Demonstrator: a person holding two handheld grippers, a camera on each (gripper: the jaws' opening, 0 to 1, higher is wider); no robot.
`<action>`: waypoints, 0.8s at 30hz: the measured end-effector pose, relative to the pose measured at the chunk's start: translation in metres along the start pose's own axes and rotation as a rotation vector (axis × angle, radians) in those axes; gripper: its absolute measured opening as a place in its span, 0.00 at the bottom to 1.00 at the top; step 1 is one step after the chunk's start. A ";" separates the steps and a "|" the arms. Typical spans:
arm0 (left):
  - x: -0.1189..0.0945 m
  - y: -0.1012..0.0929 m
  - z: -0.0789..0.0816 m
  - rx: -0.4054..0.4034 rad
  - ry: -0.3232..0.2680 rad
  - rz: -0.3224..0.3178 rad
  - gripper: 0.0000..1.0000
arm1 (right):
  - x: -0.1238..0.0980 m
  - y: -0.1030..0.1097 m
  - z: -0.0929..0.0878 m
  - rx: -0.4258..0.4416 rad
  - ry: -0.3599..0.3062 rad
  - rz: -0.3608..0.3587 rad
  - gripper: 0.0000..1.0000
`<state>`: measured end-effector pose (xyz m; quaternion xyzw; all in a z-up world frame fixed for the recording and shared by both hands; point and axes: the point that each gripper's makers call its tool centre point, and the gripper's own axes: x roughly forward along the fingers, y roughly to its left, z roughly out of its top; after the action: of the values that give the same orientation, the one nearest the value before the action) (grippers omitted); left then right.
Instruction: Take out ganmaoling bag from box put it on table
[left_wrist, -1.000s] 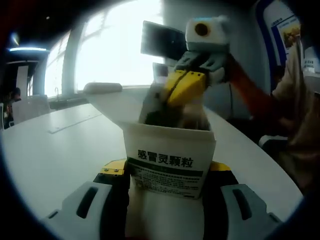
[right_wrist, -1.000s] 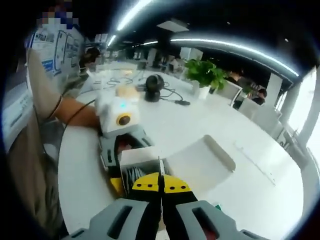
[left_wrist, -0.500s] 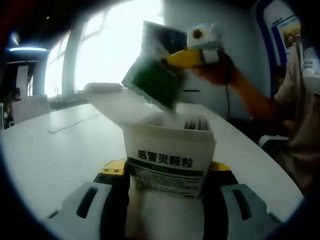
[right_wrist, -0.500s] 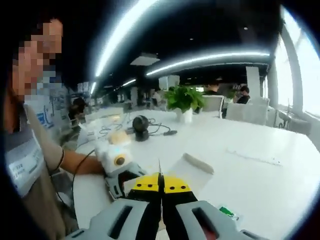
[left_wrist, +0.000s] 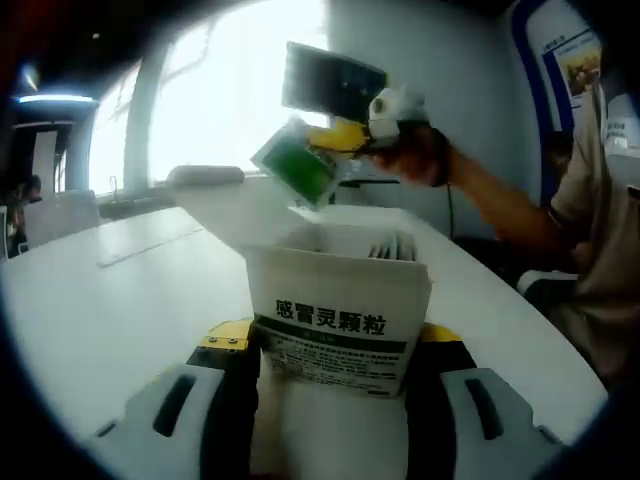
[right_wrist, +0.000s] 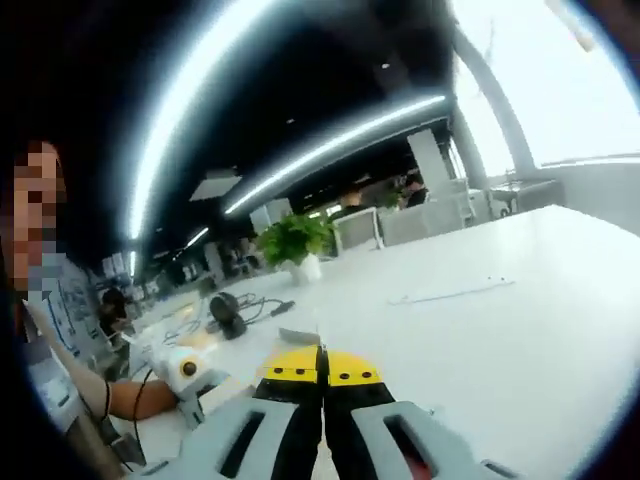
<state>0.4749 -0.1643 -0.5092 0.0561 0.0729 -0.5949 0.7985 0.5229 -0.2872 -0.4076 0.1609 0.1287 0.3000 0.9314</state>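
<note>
Bag hangs from right gripper above open box.

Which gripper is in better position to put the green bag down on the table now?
The right gripper: it already pinches the green bag, lifted clear above the open box. The left gripper is clamped on that box, holding it upright on the white table.

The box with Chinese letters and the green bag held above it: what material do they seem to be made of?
The box looks like thin white cardboard with a matte printed face: its open flap folds flat and the edges are crisp. The green bag, pinched edge-on by the right gripper, looks like a flat sachet of foil or plastic film with a slight sheen; the blur leaves the exact material open.
</note>
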 end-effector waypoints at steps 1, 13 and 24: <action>0.000 0.000 0.000 0.000 0.000 0.000 0.50 | 0.001 -0.010 -0.004 0.027 0.005 -0.027 0.00; -0.001 0.000 -0.001 0.003 0.001 0.001 0.50 | 0.017 -0.027 -0.048 0.207 0.093 -0.062 0.00; -0.001 0.000 -0.001 0.002 0.002 0.001 0.50 | 0.024 -0.043 -0.067 0.473 0.093 -0.058 0.00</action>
<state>0.4748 -0.1625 -0.5102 0.0577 0.0730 -0.5946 0.7987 0.5414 -0.2909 -0.4889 0.3569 0.2428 0.2419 0.8690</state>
